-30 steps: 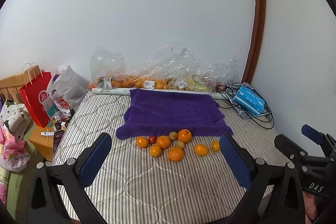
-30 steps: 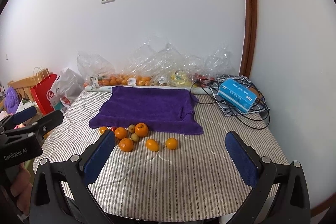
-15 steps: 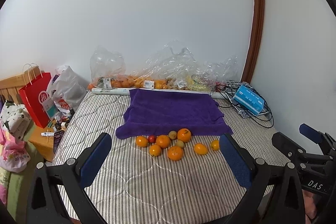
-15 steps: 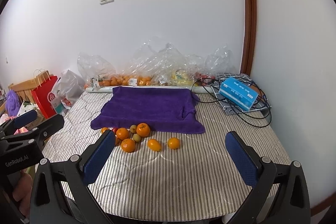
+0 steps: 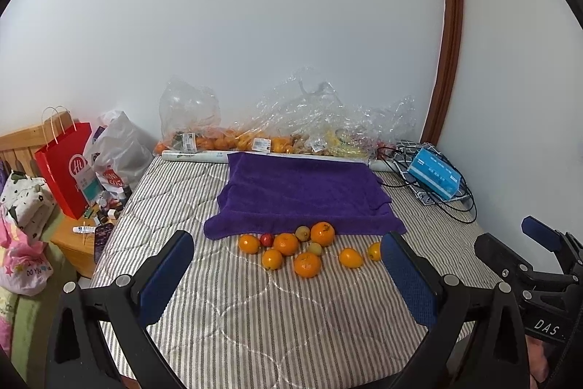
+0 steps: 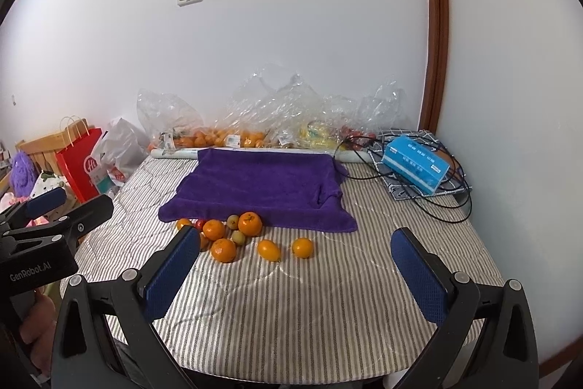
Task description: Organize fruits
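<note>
Several oranges lie loose on the striped mattress just in front of a purple towel, mixed with two small greenish fruits and a small red fruit. My left gripper hovers open above the near part of the mattress, nothing between its blue pads. My right gripper is also open and empty, short of the fruit. Each gripper shows at the edge of the other's view.
Clear plastic bags of oranges and bananas line the wall behind the towel. A blue tissue box sits on black cables at the back right. A red paper bag and a wooden bedside stand are off the left edge.
Both views have shifted slightly: the fruit and towel sit a little nearer and lower in the right wrist view. The grippers stay open; nothing on the mattress has moved.
</note>
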{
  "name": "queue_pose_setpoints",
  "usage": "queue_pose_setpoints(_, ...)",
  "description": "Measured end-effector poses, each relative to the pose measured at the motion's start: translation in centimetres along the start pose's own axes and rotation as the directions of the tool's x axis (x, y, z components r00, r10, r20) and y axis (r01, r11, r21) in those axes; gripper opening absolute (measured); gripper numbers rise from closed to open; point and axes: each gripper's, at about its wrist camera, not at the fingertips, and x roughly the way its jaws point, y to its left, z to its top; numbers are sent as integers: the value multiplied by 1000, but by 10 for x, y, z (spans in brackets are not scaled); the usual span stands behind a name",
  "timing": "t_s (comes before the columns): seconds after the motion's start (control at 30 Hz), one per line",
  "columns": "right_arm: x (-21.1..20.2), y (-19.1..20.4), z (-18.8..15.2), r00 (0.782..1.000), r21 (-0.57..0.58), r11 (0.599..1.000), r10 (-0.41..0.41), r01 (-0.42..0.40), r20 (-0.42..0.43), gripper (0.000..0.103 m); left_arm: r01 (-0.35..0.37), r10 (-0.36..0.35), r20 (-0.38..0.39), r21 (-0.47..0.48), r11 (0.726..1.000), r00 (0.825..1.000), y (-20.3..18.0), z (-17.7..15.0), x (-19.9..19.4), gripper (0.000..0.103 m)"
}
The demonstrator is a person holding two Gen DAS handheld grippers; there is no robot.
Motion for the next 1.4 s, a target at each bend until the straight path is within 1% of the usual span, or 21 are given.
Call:
queue_pose_setpoints(0.13, 1, 2, 0, 1000, -7, 1000, -2, 2, -7, 103, -1, 1, -7, -6, 1000, 1000, 0, 3, 2, 103)
queue_pose_setpoints(0.23, 0, 1, -2, 1000, -12, 1000, -10, 10, 8, 103, -10, 10, -13, -1, 1000, 1000, 0, 2, 5, 103)
queue_pose_setpoints(0.27, 1, 1, -2, 1000, -10, 1000, -13, 13, 6, 103, -19, 19, -24, 3, 1000, 1000, 0, 2, 7, 103)
queue_pose_setpoints(0.4, 9, 1, -1, 1000, -6, 1000, -28, 28, -15, 103, -28, 28, -29, 8, 1000, 999, 2, 1, 10, 103)
queue_pose_setpoints(0.47, 11, 1, -1, 999, -5, 1000, -31, 31, -18, 103, -27, 27, -45, 4, 1000, 999, 4, 1, 14, 103)
queue_pose_setpoints(0.53, 17, 0, 0, 999, -1, 999, -34, 33, -36, 103, -28, 28, -73, -4, 1000, 997, 7, 0, 20, 103)
queue_pose_setpoints(0.6, 22, 2, -1, 998, -14, 999, -29, 29, -50, 103, -26, 25, -80, -14, 1000, 996, 10, -2, 25, 103)
queue_pose_setpoints(0.7, 30, 2, -2, 998, -29, 999, -40, 38, -48, 103, -48, 46, -93, -28, 998, 995, 17, -3, 31, 103)
queue_pose_setpoints(0.73, 33, 2, -2, 998, -25, 999, -40, 39, -53, 103, -45, 42, -95, -31, 998, 995, 19, -3, 32, 103)
queue_pose_setpoints(0.83, 45, 2, -1, 995, -25, 999, -40, 38, -87, 103, -15, 13, -73, -34, 999, 997, 25, -2, 35, 103)
queue_pose_setpoints(0.9, 51, 2, 0, 994, -31, 998, -50, 47, -100, 103, -19, 17, -72, -29, 999, 997, 26, -1, 38, 103)
queue_pose_setpoints(1.0, 59, 1, -1, 991, -27, 997, -77, 74, -108, 103, -43, 41, -102, -12, 999, 994, 28, -2, 51, 103)
queue_pose_setpoints(1.1, 69, 0, -1, 991, -21, 997, -77, 75, -111, 103, -31, 28, -125, -21, 999, 992, 35, -5, 65, 103)
queue_pose_setpoints(1.2, 81, 4, -4, 994, -31, 999, -45, 42, -100, 103, -14, 7, -149, -41, 999, 989, 43, -6, 80, 103)
queue_pose_setpoints(1.33, 102, 11, -8, 994, -48, 999, -23, 18, -102, 103, -41, 39, -143, -12, 999, 989, 47, -7, 95, 101)
queue_pose_setpoints(1.4, 114, 13, -12, 993, -48, 999, 13, -19, -115, 103, -39, 38, -159, -5, 999, 986, 49, -7, 105, 101)
